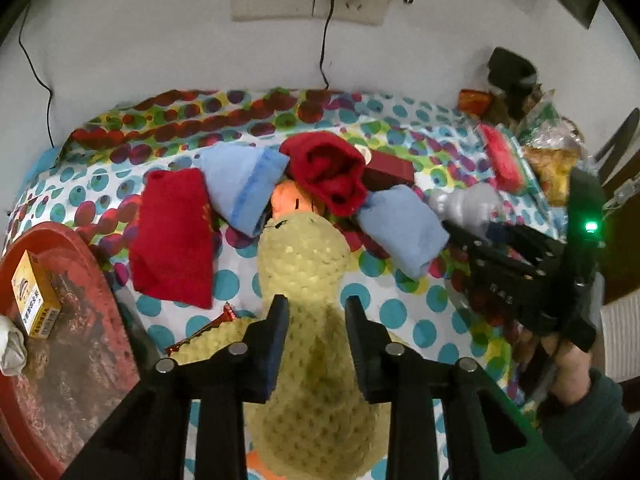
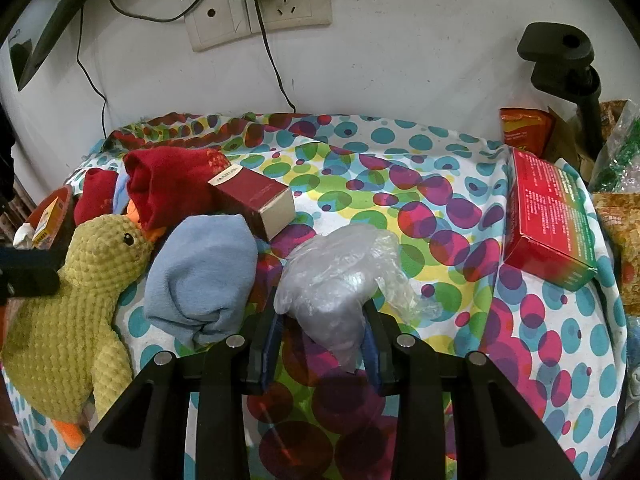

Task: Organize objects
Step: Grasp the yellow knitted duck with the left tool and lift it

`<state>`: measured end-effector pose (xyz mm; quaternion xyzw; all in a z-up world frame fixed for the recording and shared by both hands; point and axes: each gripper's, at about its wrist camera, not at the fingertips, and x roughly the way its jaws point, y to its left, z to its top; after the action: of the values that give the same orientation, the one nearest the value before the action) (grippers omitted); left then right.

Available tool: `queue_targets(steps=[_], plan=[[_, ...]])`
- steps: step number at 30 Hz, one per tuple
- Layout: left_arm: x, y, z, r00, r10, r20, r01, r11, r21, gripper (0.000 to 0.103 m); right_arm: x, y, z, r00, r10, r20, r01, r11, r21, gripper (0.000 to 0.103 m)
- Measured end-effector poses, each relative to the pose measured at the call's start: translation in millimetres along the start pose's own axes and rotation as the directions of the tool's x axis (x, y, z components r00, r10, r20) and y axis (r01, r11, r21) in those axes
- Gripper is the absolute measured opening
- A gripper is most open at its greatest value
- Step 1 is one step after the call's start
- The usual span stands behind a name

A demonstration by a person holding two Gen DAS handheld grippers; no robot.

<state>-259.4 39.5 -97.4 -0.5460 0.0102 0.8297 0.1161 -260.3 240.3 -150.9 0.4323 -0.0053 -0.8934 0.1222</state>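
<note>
Your left gripper straddles the neck of the yellow plush duck, its jaws drawn in on either side of the plush; whether the pads actually press it you cannot tell from the left wrist view. The duck lies on the polka-dot cloth toward its left edge, beak against the sock pile. Your right gripper is clamped on a grey plastic-wrapped bundle near the middle of the cloth's near edge. Only the left wrist view shows you the red tray off the cloth's left edge, holding a small yellow box and a crumpled white wad, and also a flat red sock and a folded light-blue sock beside the duck's head. It shows your right hand on its gripper, too. Only the right wrist view gives you the maroon carton plainly, resting on the rolled red sock and the blue sock bundle, and the red-and-green box at the cloth's right edge, with snack packets behind it in the far right corner.
</note>
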Motion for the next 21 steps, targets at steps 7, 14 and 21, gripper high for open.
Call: queue_targets(steps=[7,14,21], plan=[[39,5,14,0.994,0.09,-0.06,-0.093,0.995,-0.043,0.057,1,0,-3,1.0,0.005,0.003,-0.005,1.0,0.003,0.033],[50,12,5,0.996,0.059,-0.064,-0.063,0.996,-0.064,0.048,2,0,-5,1.0,0.01,0.004,-0.01,1.0,0.006,0.034],[29,11,0,0.998,0.053,-0.034,-0.055,0.996,-0.064,0.044,2,-1,-5,1.0,0.006,0.004,-0.006,1.0,0.004,0.034]])
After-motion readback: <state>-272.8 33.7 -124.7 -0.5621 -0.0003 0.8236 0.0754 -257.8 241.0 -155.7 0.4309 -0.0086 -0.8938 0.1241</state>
